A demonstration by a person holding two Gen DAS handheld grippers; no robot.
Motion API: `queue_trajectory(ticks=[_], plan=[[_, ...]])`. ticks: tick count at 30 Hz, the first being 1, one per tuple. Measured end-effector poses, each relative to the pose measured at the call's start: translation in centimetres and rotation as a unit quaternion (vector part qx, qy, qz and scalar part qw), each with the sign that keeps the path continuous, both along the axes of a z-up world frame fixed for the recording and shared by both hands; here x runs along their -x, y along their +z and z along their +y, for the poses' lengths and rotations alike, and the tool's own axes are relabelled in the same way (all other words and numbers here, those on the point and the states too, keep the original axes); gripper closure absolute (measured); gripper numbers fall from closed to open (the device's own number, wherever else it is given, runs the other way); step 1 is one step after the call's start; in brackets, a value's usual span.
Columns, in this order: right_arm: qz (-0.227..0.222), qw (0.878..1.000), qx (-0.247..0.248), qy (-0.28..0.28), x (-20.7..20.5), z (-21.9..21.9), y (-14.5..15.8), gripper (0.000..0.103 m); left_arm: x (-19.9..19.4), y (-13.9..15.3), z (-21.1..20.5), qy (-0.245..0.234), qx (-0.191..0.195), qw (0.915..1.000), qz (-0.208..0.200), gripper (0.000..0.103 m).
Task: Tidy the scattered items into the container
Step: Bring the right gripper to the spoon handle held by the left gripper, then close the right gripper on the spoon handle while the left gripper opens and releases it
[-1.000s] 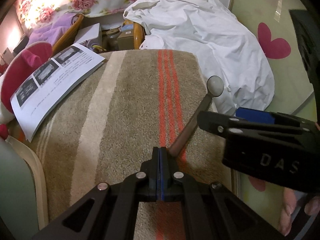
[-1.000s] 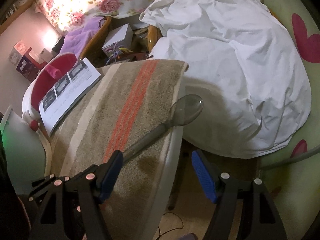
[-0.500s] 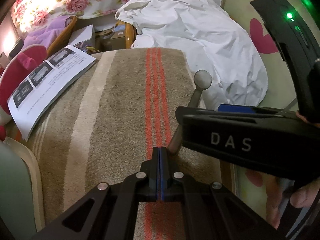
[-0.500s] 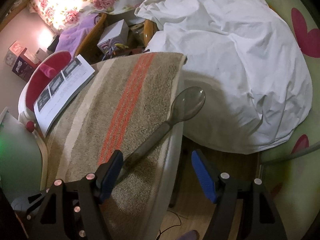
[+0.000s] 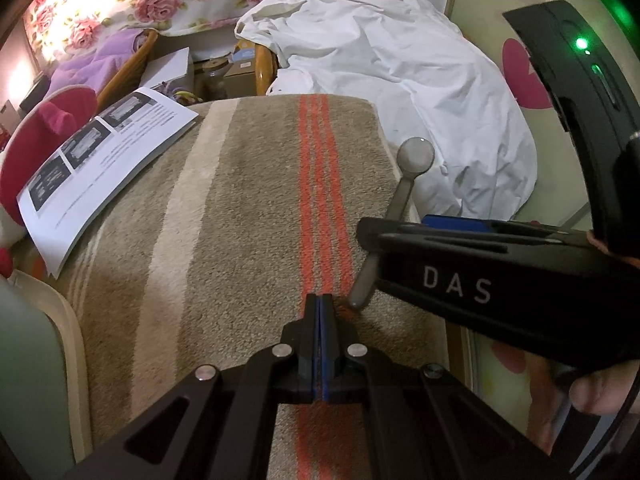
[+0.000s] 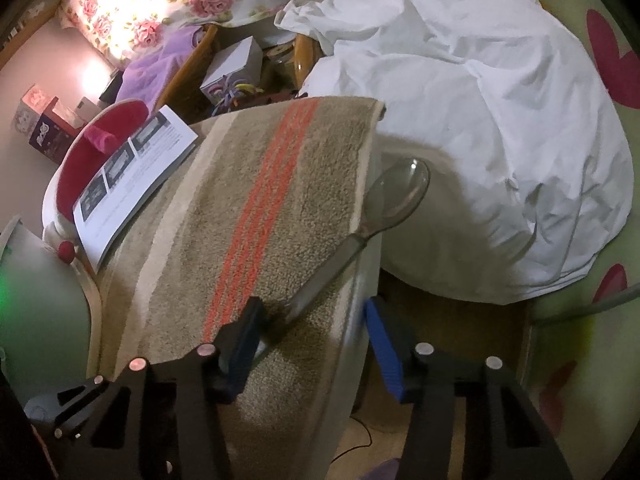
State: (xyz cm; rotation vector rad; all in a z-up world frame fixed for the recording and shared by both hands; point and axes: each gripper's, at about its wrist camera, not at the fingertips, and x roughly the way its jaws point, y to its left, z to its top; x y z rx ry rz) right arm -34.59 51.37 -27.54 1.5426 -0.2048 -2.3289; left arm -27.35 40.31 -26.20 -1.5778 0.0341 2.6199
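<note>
My right gripper (image 6: 312, 344) has just been closing, its jaws still apart around the handle end of the spoon (image 6: 360, 236), which lies on the towel (image 6: 248, 216) with its bowl past the table edge. A bump could tip it off. My left gripper (image 5: 319, 312) rests shut, empty.

My right gripper (image 6: 312, 344), its jaws just closing but not yet pressing, straddles the handle end of the translucent grey spoon (image 6: 360, 240), which lies on the striped towel (image 6: 256, 216) with its bowl overhanging the towel's edge, toward the white sheet (image 6: 480, 120).
</note>
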Motion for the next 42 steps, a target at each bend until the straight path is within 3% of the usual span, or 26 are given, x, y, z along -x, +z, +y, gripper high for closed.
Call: queue_trajectory(ticks=[17,20,21,42], plan=[[0.017,1.000,-0.019,0.000,-0.4,0.6,0.5,0.072,-0.1,0.1,-0.3,0.003,0.000,1.0000,-0.003,0.103],[0.021,0.999,-0.026,0.000,-0.4,0.7,0.6,0.093,-0.1,0.1,-0.3,0.004,0.001,1.0000,-0.003,0.103],[0.022,0.999,-0.028,-0.001,-0.4,0.8,0.7,0.094,-0.1,0.1,-0.3,0.004,0.001,1.0000,-0.004,0.103],[0.031,0.998,-0.047,-0.015,-1.0,1.2,1.0,0.101,0.0,0.4,-0.4,0.015,0.000,0.9999,0.002,0.103]])
